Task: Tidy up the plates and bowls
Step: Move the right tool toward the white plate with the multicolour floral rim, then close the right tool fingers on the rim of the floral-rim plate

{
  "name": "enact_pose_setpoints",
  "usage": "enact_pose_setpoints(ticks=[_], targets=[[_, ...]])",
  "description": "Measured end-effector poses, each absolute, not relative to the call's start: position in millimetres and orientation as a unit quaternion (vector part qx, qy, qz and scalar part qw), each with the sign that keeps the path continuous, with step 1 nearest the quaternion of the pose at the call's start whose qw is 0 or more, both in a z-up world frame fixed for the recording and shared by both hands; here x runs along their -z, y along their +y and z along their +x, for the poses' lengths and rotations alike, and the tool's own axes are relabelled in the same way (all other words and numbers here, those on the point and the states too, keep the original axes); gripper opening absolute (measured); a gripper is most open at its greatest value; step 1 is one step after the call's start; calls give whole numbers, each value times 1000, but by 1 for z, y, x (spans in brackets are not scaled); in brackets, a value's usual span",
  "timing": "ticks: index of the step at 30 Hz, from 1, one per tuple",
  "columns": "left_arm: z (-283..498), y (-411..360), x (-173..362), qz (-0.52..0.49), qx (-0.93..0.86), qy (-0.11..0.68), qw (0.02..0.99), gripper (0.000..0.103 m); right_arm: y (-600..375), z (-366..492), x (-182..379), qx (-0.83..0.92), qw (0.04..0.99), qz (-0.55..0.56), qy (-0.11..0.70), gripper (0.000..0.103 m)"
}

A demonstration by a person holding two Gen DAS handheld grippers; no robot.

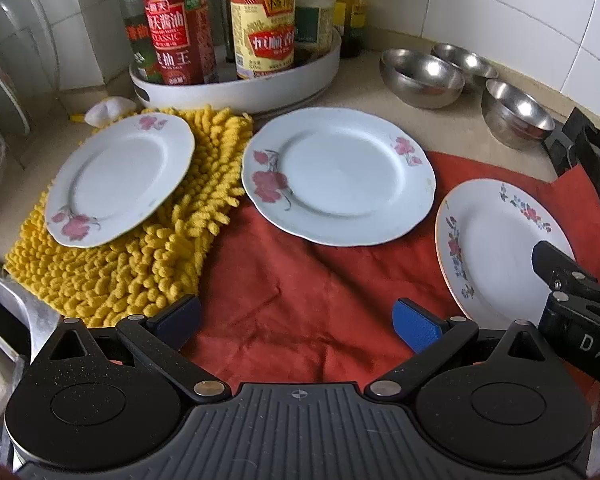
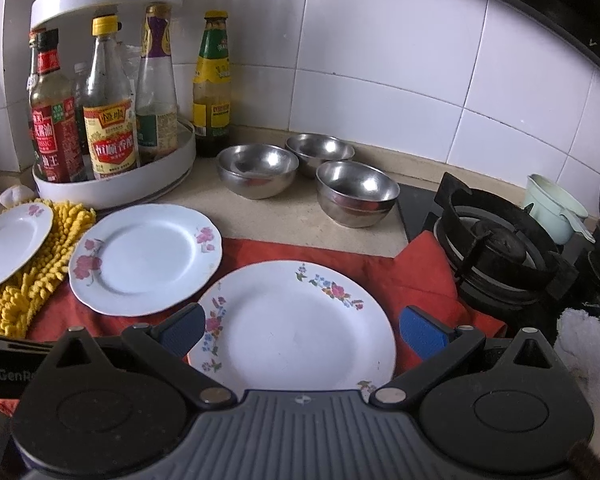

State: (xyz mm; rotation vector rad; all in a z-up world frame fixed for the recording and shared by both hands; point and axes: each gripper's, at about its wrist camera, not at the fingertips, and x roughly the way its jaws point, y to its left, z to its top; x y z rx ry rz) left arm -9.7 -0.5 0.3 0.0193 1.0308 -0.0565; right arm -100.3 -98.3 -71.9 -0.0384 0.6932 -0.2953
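Three white flowered plates lie on the counter. The left plate (image 1: 120,178) (image 2: 8,244) rests on a yellow shaggy mat. On the red cloth are the middle plate (image 1: 338,174) (image 2: 146,258) and the right plate (image 1: 496,252) (image 2: 296,324). Three steel bowls (image 1: 422,76) (image 2: 258,168) stand upright near the tiled wall, one (image 2: 354,192) beside the stove. My left gripper (image 1: 296,322) is open over bare red cloth, in front of the middle plate. My right gripper (image 2: 300,330) is open, its fingers spread on either side of the right plate, and shows in the left wrist view (image 1: 560,276).
A white turntable rack (image 1: 240,88) (image 2: 112,188) of sauce bottles stands at the back left. A lone bottle (image 2: 212,84) stands by the wall. A gas burner (image 2: 500,240) sits right of the cloth, a pale cup (image 2: 552,208) behind it. A glass lid (image 1: 16,56) leans far left.
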Motion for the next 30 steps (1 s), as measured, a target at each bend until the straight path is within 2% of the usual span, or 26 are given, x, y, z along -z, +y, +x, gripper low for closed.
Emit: enact_pose_setpoints(ticks=[9, 30], targets=[[3, -27, 15, 20, 29, 531, 847, 103, -117, -84, 76, 124, 929, -35, 346, 100], [30, -91, 38, 35, 10, 562, 827, 103, -187, -42, 100, 84, 917, -33, 388, 100]])
